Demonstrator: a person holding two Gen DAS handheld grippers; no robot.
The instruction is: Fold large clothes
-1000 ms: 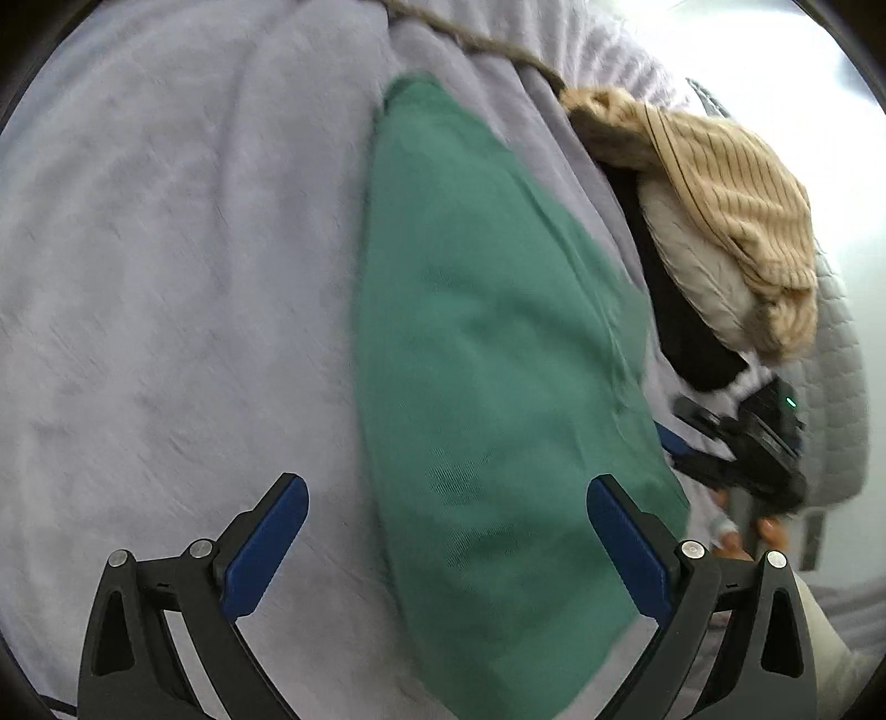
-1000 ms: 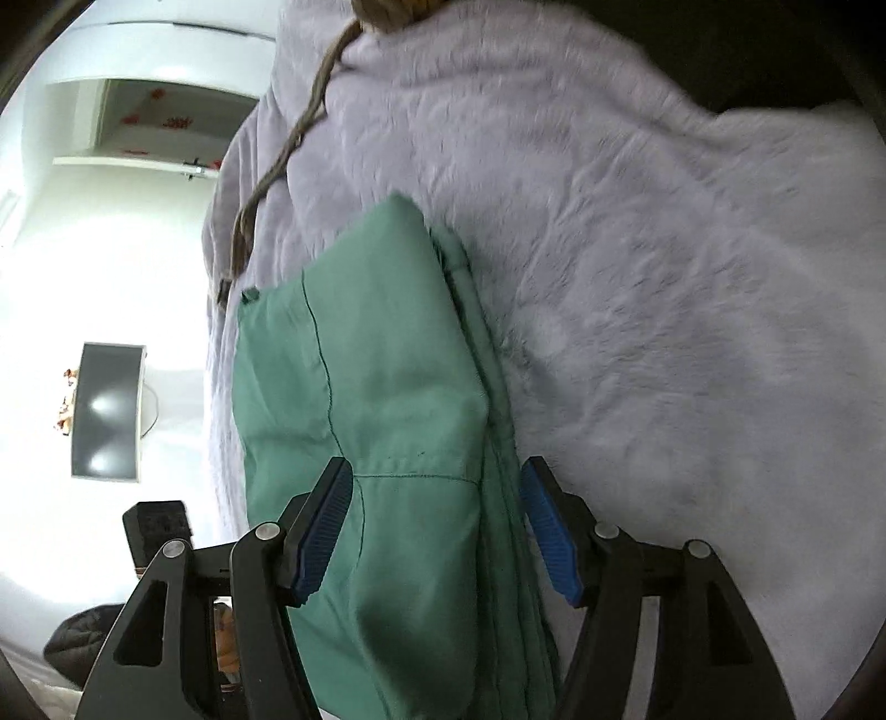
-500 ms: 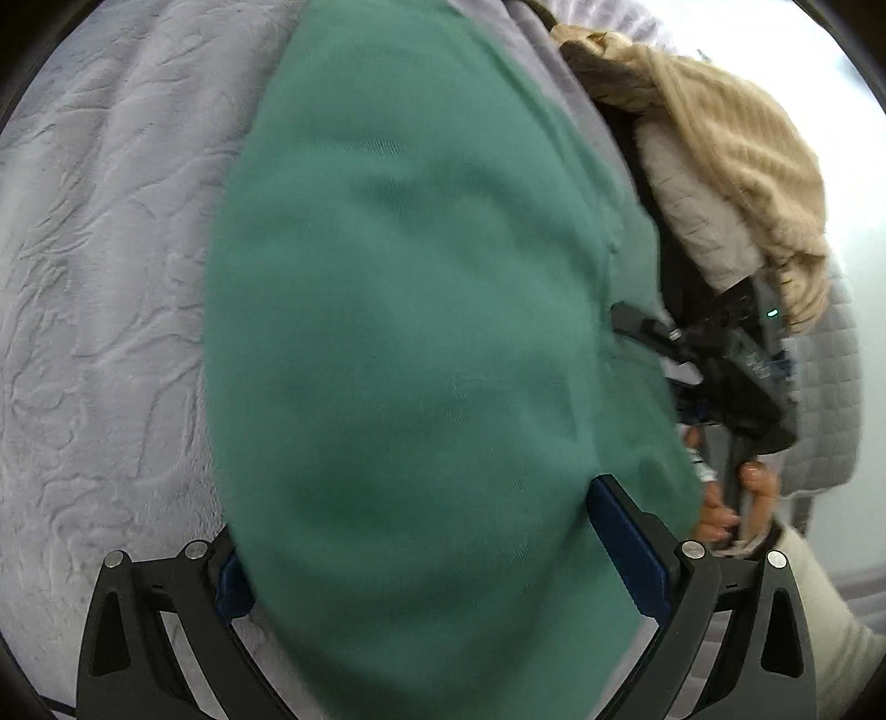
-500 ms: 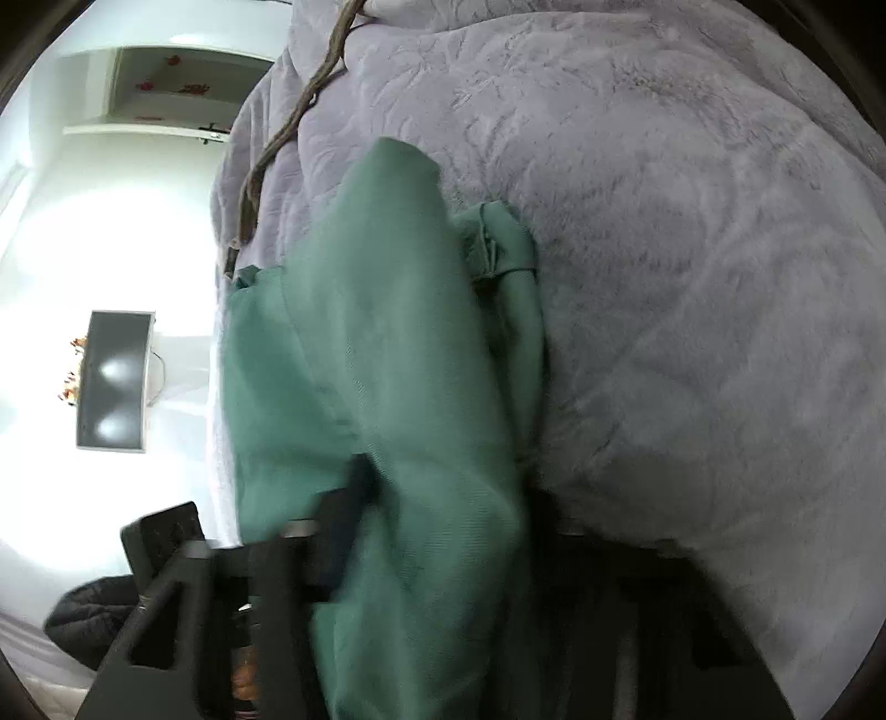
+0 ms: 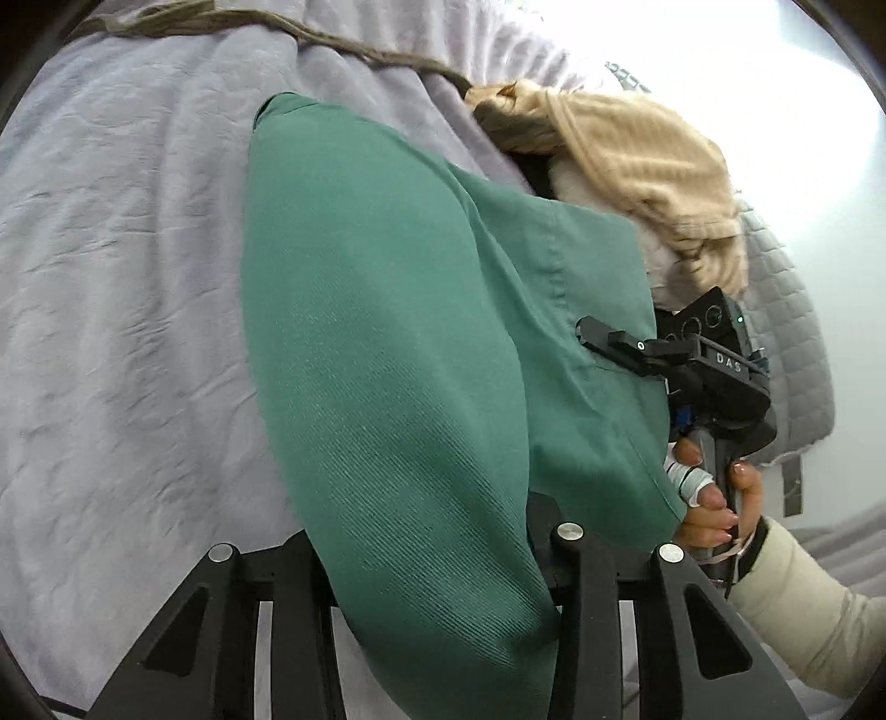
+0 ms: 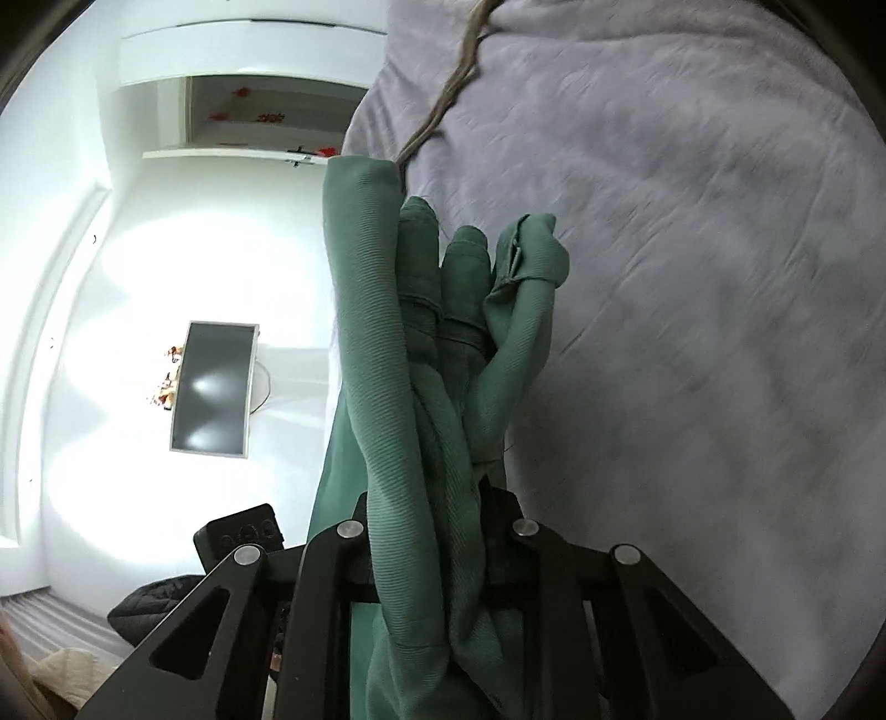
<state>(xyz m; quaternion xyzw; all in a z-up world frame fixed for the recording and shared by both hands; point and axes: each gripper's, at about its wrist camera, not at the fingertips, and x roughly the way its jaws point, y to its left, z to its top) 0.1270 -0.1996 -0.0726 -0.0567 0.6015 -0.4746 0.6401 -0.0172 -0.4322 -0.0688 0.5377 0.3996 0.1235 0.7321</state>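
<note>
A green garment [image 5: 387,360] is folded lengthwise over a lavender bedspread [image 5: 111,277]. My left gripper [image 5: 426,554] has its jaws closing on the near end of the cloth, which covers the pads. In the right wrist view the same green garment [image 6: 376,332] is bunched into several thick folds, raised off the bedspread [image 6: 692,277]. My right gripper [image 6: 426,509] has its jaws closing tight on that bundle. From the left wrist view the right gripper [image 5: 686,360] shows at the garment's right edge, held by a person's hand [image 5: 714,498].
A pile of beige knit clothes [image 5: 626,166] lies at the bed's far right, on a grey quilted cover [image 5: 792,332]. A brown cord [image 5: 360,50] runs along the far edge. Beyond the bed are a dark screen [image 6: 213,387] and a black jacket [image 6: 149,603].
Both grippers went from open around the flat green garment to closed on it. The cloth has risen off the bed and bunched into folds in the right gripper.
</note>
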